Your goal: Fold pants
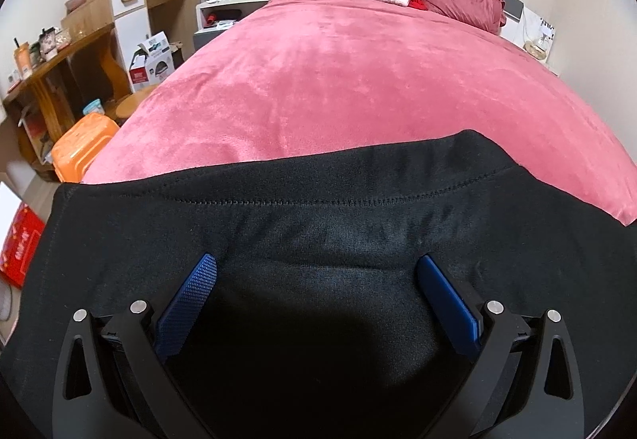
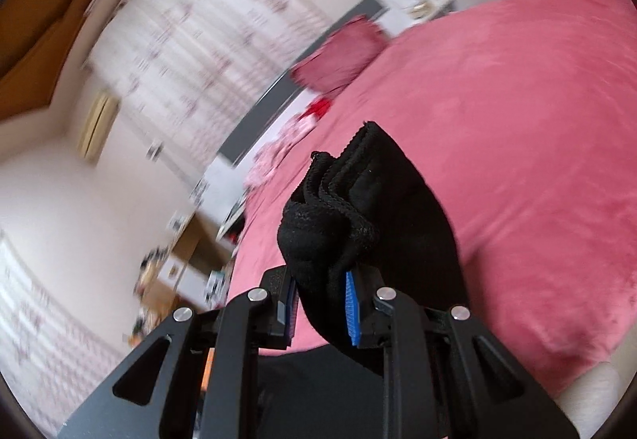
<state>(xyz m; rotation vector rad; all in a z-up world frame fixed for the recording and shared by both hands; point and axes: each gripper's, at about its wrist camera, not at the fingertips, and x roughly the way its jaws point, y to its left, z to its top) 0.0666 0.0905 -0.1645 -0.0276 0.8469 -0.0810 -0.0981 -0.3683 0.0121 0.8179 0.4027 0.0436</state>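
Clamping bunched black pants [image 2: 358, 208], right tool [image 2: 322, 303]; left tool [image 1: 316, 272] spread apart over pants on pink bed [image 1: 338, 80].

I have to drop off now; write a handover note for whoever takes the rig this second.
Left gripper: open, above the black pants spread at the near edge of the pink bed, gripping nothing.
Right gripper: shut on a bunched pants end, held up over the bed.
Done: one end picked up.
Left: carry that end across, lay it down, release, flatten, finish the folds.
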